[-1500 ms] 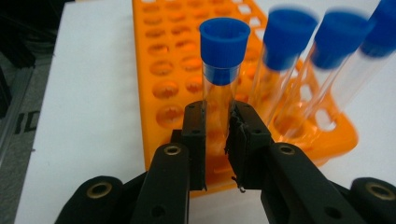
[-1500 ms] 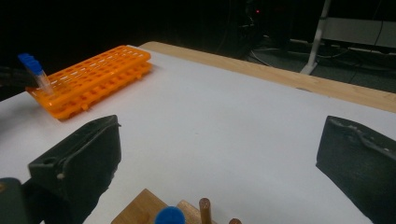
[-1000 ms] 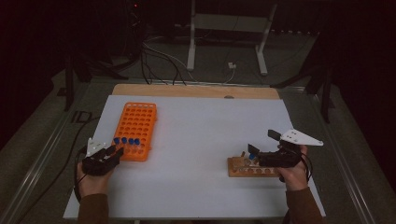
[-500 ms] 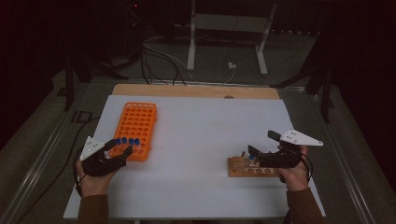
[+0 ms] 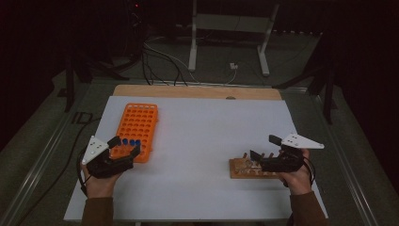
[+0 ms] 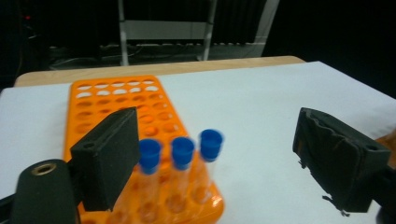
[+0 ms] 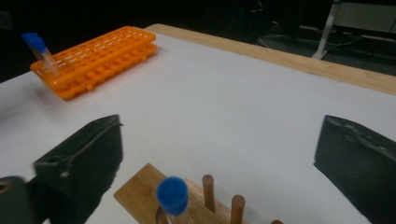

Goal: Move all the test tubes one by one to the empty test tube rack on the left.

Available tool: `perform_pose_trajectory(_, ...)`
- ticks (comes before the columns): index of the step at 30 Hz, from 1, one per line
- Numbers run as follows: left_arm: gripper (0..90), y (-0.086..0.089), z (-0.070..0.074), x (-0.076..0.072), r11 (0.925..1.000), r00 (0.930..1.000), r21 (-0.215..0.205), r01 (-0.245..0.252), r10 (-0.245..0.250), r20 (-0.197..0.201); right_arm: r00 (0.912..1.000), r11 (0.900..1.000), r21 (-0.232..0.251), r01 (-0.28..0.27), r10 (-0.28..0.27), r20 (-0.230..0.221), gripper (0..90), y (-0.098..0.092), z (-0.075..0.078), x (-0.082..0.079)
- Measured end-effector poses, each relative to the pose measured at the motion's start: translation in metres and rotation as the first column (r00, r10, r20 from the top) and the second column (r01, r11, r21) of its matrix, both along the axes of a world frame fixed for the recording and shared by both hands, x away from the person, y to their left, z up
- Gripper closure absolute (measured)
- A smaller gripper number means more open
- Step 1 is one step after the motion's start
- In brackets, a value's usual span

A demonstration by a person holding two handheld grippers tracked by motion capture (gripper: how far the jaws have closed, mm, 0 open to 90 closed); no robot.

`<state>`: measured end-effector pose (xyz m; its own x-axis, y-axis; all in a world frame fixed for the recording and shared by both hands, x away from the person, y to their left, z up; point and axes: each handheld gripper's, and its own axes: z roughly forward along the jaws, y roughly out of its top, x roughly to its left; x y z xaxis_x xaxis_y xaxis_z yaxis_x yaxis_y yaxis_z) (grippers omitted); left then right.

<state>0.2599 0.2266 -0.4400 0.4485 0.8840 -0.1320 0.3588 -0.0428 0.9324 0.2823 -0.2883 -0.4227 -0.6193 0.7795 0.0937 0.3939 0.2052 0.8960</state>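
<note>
Wooden rack [image 5: 249, 168]: near the desk's [image 5: 211, 127] front right corner, one blue-capped tube [image 7: 173, 198] standing in it beside bare pegs.
Right gripper [image 5: 261, 148]: jaws wide apart over the wooden rack, holding nothing.
Left gripper [image 5: 124, 146]: jaws wide apart at the orange rack's front end, holding nothing.
Orange rack [image 5: 137, 129]: by the desk's left edge, three blue-capped tubes [image 6: 180, 158] upright in its front row.

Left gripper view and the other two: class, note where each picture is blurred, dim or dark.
Left gripper view: the blue-capped tubes look smeared, the orange rack behind is sharper. Right gripper view: the near tube is soft. High view: the white table is dimly lit, the surroundings nearly black.
</note>
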Motion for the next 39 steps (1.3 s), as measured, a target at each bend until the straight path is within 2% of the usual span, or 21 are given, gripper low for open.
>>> perform_pose_trajectory(6,7.8,-0.018,0.001,0.005,0.9986,0.9985,0.006,0.053,-0.053,-0.01,0.9993,0.999,-0.016,-0.031,0.031,-0.023,13.5,0.0,-0.006,-0.002)
perform_pose_trajectory(10,1.9,-0.029,-0.001,0.009,0.997,0.997,0.024,0.074,-0.073,-0.023,0.9978,0.998,-0.022,-0.058,0.057,-0.035,22.7,-0.001,-0.009,-0.005)
perform_pose_trajectory(17,1.0,-0.045,-0.003,0.01,0.991,0.991,0.03,0.13,-0.129,-0.035,0.9885,0.989,-0.049,-0.141,0.138,-0.063,61.0,-0.003,-0.019,-0.01)
perform_pose_trajectory(20,1.0,-0.05,-0.004,0.01,0.9886,0.9887,0.037,0.146,-0.145,-0.039,0.9832,0.983,-0.063,-0.174,0.17,-0.067,70.5,-0.002,-0.022,-0.012)
perform_pose_trajectory(23,1.0,-0.054,-0.005,0.01,0.9859,0.9863,0.042,0.162,-0.16,-0.041,0.98,0.98,-0.063,-0.189,0.184,-0.077,74.9,0.0,-0.024,-0.012)
perform_pose_trajectory(31,1.0,-0.061,-0.006,0.01,0.9813,0.9819,0.05,0.185,-0.183,-0.048,0.9794,0.978,-0.081,-0.195,0.189,-0.071,74.9,0.008,-0.026,-0.011)
perform_pose_trajectory(36,1.0,-0.063,-0.007,0.01,0.9797,0.9804,0.053,0.193,-0.191,-0.051,0.9782,0.976,-0.092,-0.198,0.191,-0.082,74.9,0.009,-0.027,-0.01)
perform_pose_trajectory(39,1.1,-0.065,-0.007,0.01,0.9787,0.9793,0.054,0.198,-0.195,-0.054,0.9774,0.973,-0.117,-0.2,0.189,-0.094,75.1,0.011,-0.032,-0.01)
